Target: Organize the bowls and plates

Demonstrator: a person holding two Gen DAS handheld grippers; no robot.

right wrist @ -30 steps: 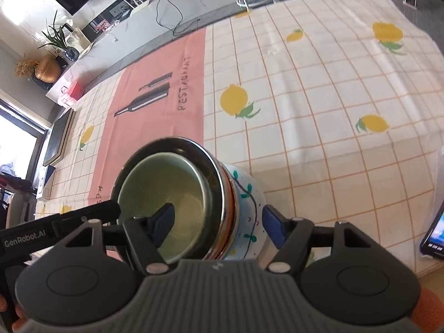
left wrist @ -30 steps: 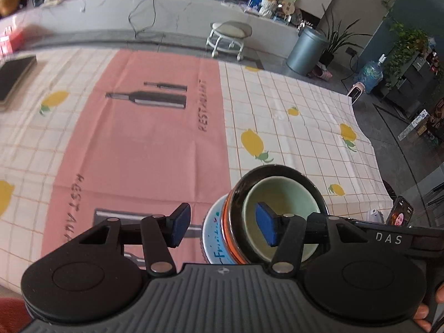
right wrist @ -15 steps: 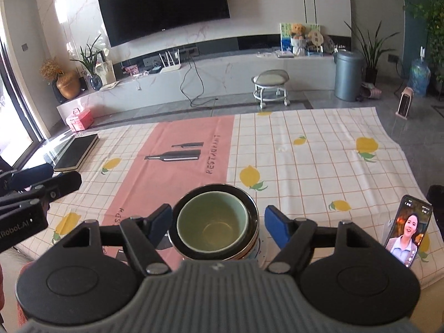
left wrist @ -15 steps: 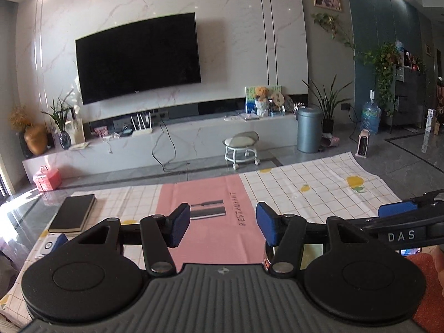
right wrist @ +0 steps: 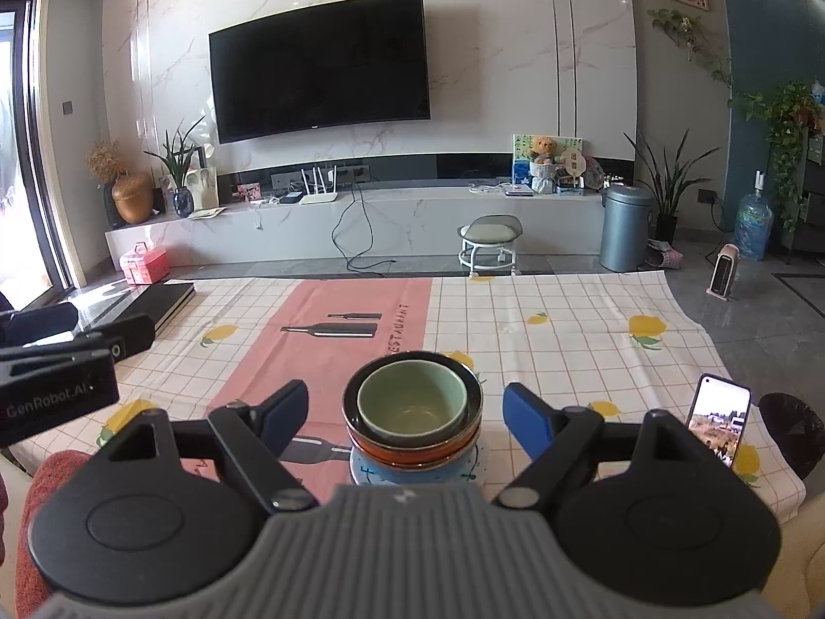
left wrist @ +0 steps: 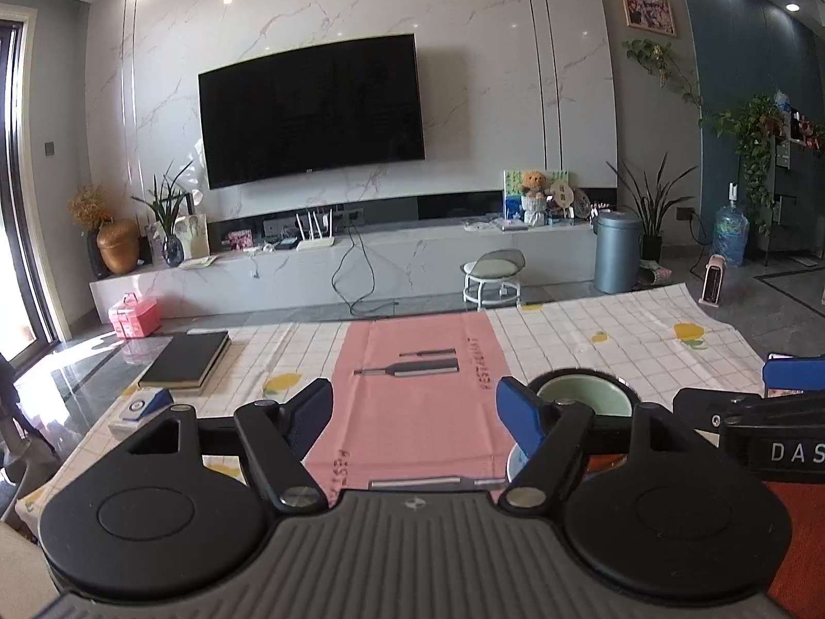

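a: what changed over the last second?

b: both views swung up off the stack. a second earlier the left hand-held gripper (left wrist: 412, 415) and the right hand-held gripper (right wrist: 405, 415) sat close over the bowls, looking down into them. now each looked level across the room, tv (right wrist: 319, 64) wall in full view, with the dishes lower and farther off.

a: grip state?

b: both were opening, jaws spread wide, nothing pressed by either pair of pads. in the right wrist view the stack showed between the right fingers, but with clear gaps on both sides.

a: where was the stack?

b: on the desk (right wrist: 567, 320), near edge, at the seam of the pink strip and the checked cloth. green bowl (right wrist: 411, 401) nested in the dark-rimmed bowl (right wrist: 472, 402), that one on an orange-sided dish (right wrist: 412, 451), all on the blue patterned plate (right wrist: 412, 474). phone (right wrist: 718, 419) stood propped to its right, apart from it.

a: meaning for the task?

b: i'd judge the stacking done. everything was nested in one pile, released and upright. no other plates or bowls showed on the cloth, only a black book (left wrist: 188, 358) at far left.
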